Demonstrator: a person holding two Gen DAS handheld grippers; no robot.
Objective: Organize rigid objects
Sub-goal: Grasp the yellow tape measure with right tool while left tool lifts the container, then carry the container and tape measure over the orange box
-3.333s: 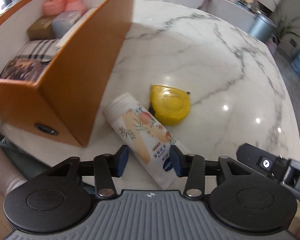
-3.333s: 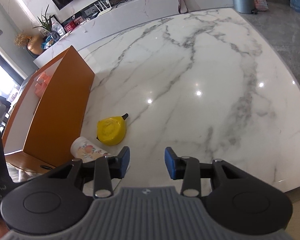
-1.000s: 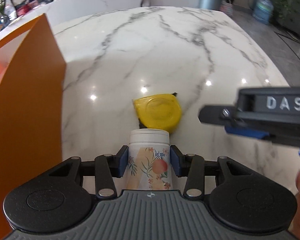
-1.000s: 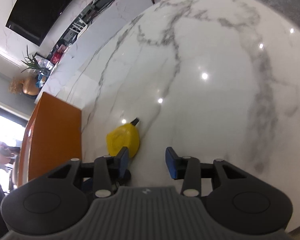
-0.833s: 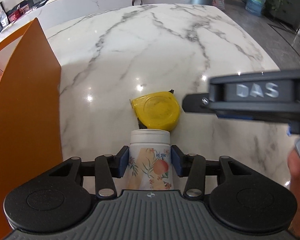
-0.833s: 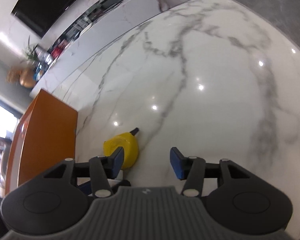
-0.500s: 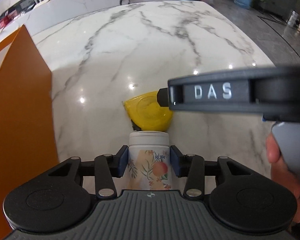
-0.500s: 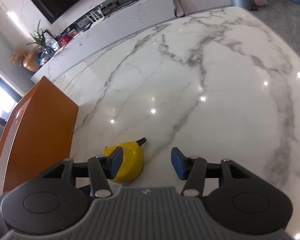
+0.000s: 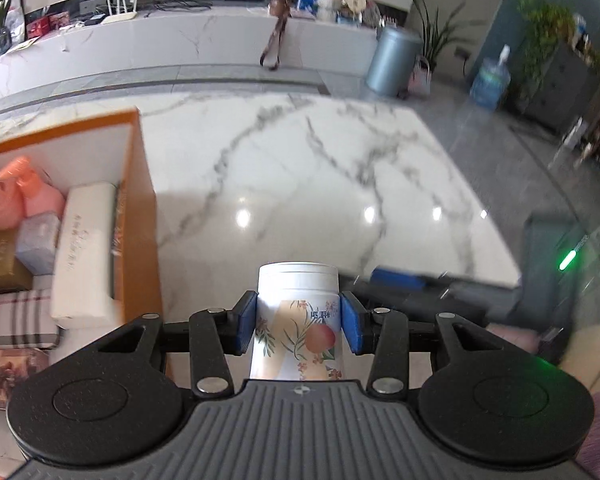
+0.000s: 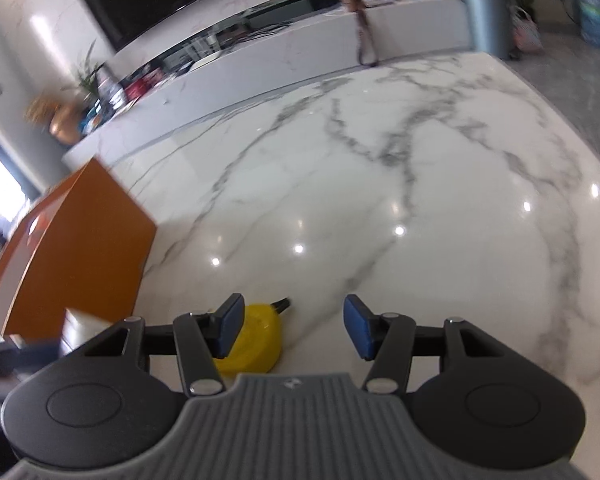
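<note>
Presently, on my bench and in my grips:

One white bottle (image 9: 298,320), printed with a peach and leaves, upright, pinched by its two sides between the blue pads of my left gripper (image 9: 298,322). It hangs clear of the marble table (image 9: 300,184), just beside the orange box (image 9: 140,216).

One orange box, open at the top, white inside, at the table's left side. Contents counted from the left wrist view: two pink bottles (image 9: 16,200) at the far end; one pale lilac box (image 9: 38,242); one brown box (image 9: 0,262); one long cream carton (image 9: 84,248) lying along the right wall; one striped pack (image 9: 18,326); one dark patterned pack (image 9: 10,372) nearest me. Seven in all, packed close and touching.

One yellow tape measure (image 10: 256,336), flat on the marble, partly hidden behind the left finger of my right gripper (image 10: 294,330). That gripper's two blue pads stand spread apart with nothing between them, and the tape measure lies at the left pad rather than in the gap.

One marble table, white with grey veins.
</note>
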